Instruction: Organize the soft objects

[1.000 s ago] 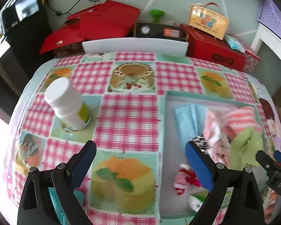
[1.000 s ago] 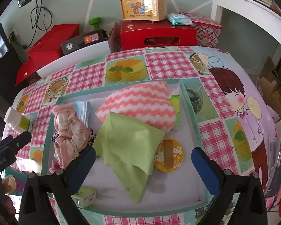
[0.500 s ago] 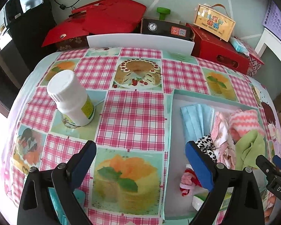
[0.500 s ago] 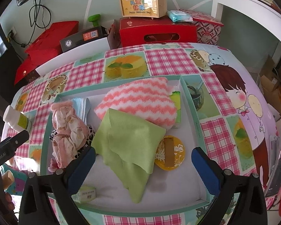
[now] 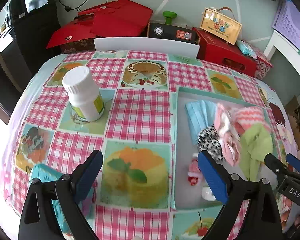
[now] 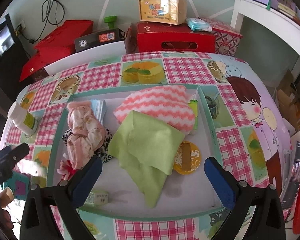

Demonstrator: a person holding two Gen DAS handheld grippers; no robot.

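I hold my right gripper (image 6: 153, 177) and left gripper (image 5: 150, 172) wide apart, empty, above the tray (image 6: 207, 108) gathering the green cloth (image 6: 148, 146).

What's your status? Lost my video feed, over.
Left gripper open, empty, over the tablecloth. Right gripper open, empty, above the green cloth in the tray. Nothing blocking.

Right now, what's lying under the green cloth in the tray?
The green cloth overlaps the pink-and-white zigzag towel at its far edge and covers part of the round yellow tin. Whatever else lies under its middle is hidden.
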